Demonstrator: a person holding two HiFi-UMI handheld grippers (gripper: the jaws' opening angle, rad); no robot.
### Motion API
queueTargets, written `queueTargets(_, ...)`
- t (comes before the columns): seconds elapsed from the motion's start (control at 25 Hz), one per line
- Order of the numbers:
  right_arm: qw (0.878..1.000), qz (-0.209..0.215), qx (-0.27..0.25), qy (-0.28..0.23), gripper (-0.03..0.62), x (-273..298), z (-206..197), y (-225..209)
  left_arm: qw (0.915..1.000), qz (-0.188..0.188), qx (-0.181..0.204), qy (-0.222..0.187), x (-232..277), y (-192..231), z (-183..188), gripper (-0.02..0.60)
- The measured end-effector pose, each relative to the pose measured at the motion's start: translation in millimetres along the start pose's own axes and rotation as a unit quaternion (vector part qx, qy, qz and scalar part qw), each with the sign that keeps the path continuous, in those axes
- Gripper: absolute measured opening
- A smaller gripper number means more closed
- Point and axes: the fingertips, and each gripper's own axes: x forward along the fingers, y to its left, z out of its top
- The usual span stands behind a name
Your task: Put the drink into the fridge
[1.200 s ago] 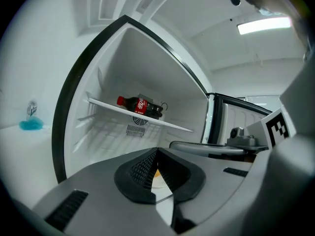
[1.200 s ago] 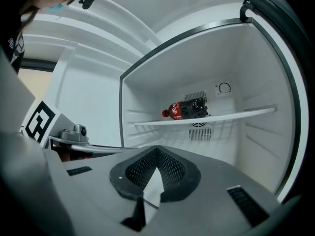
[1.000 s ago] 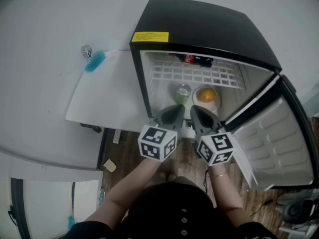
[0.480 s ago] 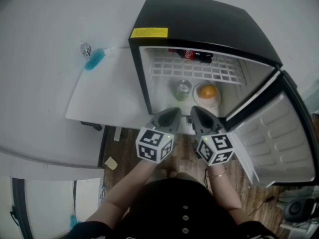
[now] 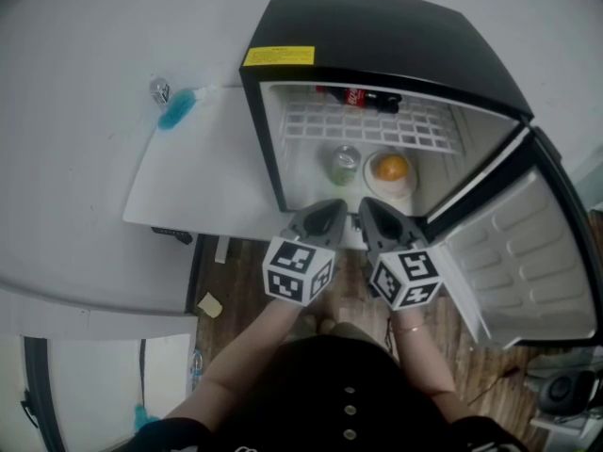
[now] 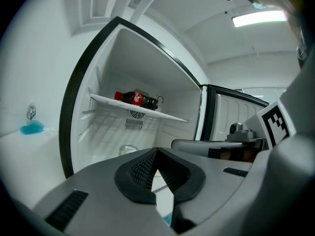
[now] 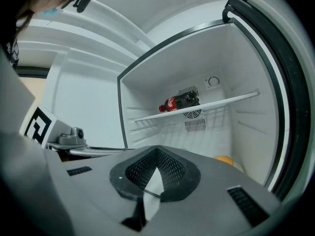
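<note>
The black mini fridge [image 5: 396,36] stands open. A cola bottle [image 5: 363,98] lies on its side on the white wire shelf, also seen in both gripper views [image 6: 138,100] [image 7: 178,102]. A green drink can [image 5: 345,164] stands on the fridge floor beside an orange [image 5: 392,169] in a bowl. My left gripper [image 5: 325,217] and right gripper [image 5: 374,217] hover side by side just in front of the fridge's lower edge. Both are shut with nothing between their jaws.
The fridge door [image 5: 523,252] hangs wide open at the right. Left of the fridge a white tabletop [image 5: 198,182] carries a blue brush [image 5: 177,111] and a small metal object [image 5: 159,90]. Below lies a wooden floor [image 5: 240,285] with a scrap on it.
Both grippers have drawn back a little from the fridge opening. The green can, half hidden behind the left jaws before, now shows whole.
</note>
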Motion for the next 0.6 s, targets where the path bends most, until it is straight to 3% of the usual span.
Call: queueTargets(0.6, 1.000, 0.005, -0.009, 0.018, 0.008, -3, -10, 5, 0.9998, 0.006, -0.014, 0.011, -3, 1, -11, 0.006)
